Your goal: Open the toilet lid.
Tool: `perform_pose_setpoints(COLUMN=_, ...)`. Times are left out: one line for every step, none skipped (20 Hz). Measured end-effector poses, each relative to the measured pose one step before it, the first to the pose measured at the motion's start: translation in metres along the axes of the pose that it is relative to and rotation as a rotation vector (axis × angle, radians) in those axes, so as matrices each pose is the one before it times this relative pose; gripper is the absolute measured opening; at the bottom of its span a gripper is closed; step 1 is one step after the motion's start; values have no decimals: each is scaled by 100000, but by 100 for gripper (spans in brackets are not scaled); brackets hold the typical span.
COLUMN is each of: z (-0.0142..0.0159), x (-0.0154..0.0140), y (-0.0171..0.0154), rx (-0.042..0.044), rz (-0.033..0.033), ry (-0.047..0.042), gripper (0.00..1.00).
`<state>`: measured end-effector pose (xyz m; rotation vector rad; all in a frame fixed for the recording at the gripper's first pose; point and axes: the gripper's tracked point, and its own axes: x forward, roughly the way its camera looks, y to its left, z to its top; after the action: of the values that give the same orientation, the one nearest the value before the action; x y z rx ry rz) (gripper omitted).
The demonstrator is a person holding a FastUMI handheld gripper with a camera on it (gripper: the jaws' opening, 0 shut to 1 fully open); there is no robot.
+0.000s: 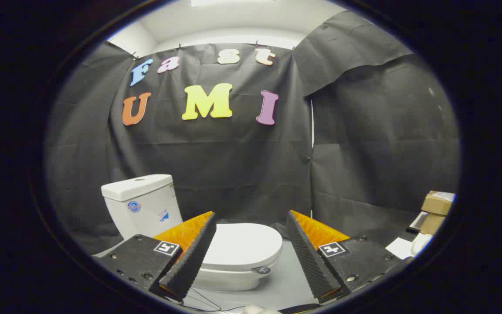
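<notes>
The gripper (pixel 251 255) is held with its fingers wide apart and touching nothing, while the toilet lid (pixel 242 244), lying closed on the bowl (pixel 227 279), is seen between them at the lower middle of the frame.

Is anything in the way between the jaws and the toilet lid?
No. In the gripper view the open gripper faces the closed toilet lid with nothing between, just bare grey floor below.

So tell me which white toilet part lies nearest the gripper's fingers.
The closed toilet lid, lying flat just beyond the open gripper; the upright tank stands farther back.
</notes>
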<state>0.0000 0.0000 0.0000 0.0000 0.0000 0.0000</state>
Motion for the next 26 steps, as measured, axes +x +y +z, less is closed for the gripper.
perform_pose_setpoints(z=-155, x=102, y=266, rx=327, rz=395, ry=440, gripper=100)
perform_pose_setpoints(z=-262, x=205, y=273, rx=55, rz=532, ry=977, gripper=100)
perform_pose_setpoints(z=-365, x=105, y=137, rx=-263, rz=56, ry=1269, gripper=100)
perform_pose_setpoints(z=-116, x=81, y=118, rx=-114, rz=380, ry=976, gripper=100)
perform_pose_setpoints(z=21, x=95, y=153, rx=86, rz=338, ry=402, gripper=100)
perform_pose_setpoints(z=69, x=125, y=35, rx=283, rz=-159, ry=-160, gripper=100)
perform_pose_setpoints(z=170, x=80, y=70, rx=392, rz=-218, ry=-257, gripper=100)
perform_pose_setpoints(z=-7, x=100, y=130, rx=215, rz=120, ry=-253, gripper=100)
perform_pose_setpoints(z=9, x=193, y=193, rx=-221, rz=89, ry=147, gripper=100)
perform_pose_setpoints(z=18, x=214, y=165, rx=-505, rz=70, ry=-134, gripper=100)
perform_pose_setpoints(z=88, x=314, y=213, rx=-732, rz=338, ry=-104, gripper=100)
perform_pose_setpoints(z=24, x=353, y=26, rx=-562, rz=58, ry=-73, gripper=100)
perform_pose_setpoints(z=92, x=277, y=214, rx=-275, rz=477, ry=14, gripper=100)
perform_pose_setpoints(z=87, x=260, y=78, rx=57, rz=-1, ry=77, gripper=100)
perform_pose_setpoints(z=92, x=231, y=82, rx=252, rz=138, ry=168, gripper=100)
perform_pose_setpoints(z=104, x=199, y=61, rx=413, rz=273, ry=-93, gripper=100)
perform_pose_setpoints(z=155, x=253, y=114, rx=112, rz=253, ry=-40, gripper=100)
perform_pose_setpoints(z=96, x=377, y=0, rx=-163, rz=322, ry=-207, gripper=100)
perform_pose_setpoints(z=210, x=351, y=49, rx=-292, rz=498, ry=-270, gripper=100)
perform_pose_setpoints(z=74, x=511, y=-33, rx=83, rz=491, ry=-171, gripper=100)
perform_pose_setpoints(z=63, x=571, y=-74, rx=836, rz=631, ry=-208, gripper=100)
perform_pose_setpoints(z=48, x=553, y=-65, rx=1561, rz=1215, ry=-165, gripper=100)
perform_pose_setpoints(z=-302, x=645, y=-213, rx=1908, rz=951, ry=812, gripper=100)
perform_pose_setpoints(z=-473, x=866, y=-269, rx=2157, rz=1110, ry=1221, gripper=100)
perform_pose_setpoints(z=-406, x=778, y=-414, rx=2131, rz=976, ry=1241, gripper=100)
perform_pose_setpoints(z=-521, x=817, y=-671, rx=2457, rz=420, ry=1255, gripper=100)
